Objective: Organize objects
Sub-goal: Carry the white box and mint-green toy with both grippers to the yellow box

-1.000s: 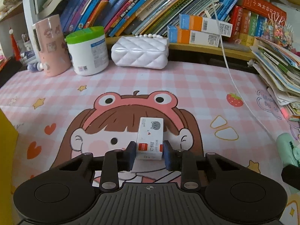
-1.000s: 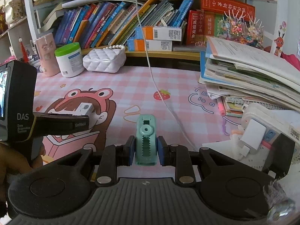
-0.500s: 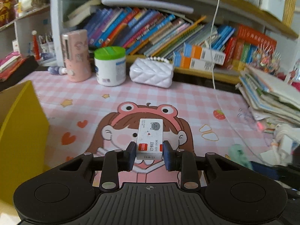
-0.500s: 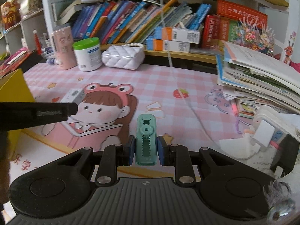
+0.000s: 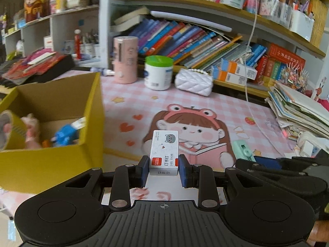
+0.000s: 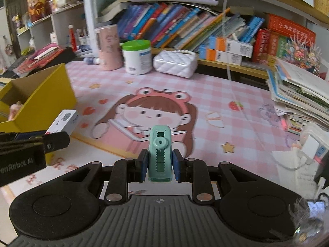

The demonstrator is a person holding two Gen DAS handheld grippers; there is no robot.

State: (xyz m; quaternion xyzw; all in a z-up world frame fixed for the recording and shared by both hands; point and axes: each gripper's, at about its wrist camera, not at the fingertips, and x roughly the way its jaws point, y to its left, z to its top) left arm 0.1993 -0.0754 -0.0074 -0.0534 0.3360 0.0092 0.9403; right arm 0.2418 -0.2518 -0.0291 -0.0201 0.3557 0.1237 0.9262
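Observation:
My left gripper (image 5: 163,169) is shut on a small white staple box (image 5: 164,151) with a grey cat print and holds it above the pink mat. The box also shows in the right wrist view (image 6: 65,121), at the left. My right gripper (image 6: 160,167) is shut on a mint green stapler (image 6: 160,154), held above the mat; its tip shows in the left wrist view (image 5: 242,148). An open yellow cardboard box (image 5: 61,160) stands at the left, also in the right wrist view (image 6: 41,100). It holds a tape roll (image 5: 8,127), a pink toy and a blue item.
A pink cartoon mat (image 5: 216,111) covers the desk. At the back stand a pink cup (image 5: 125,59), a white green-lidded tub (image 5: 158,72), a white quilted purse (image 5: 193,81) and shelves of books. Stacked papers (image 5: 298,111) and a white cable lie at the right.
Both grippers have lifted and pulled back leftward with their objects held. The yellow box has come into view at the left and now shows its inside.

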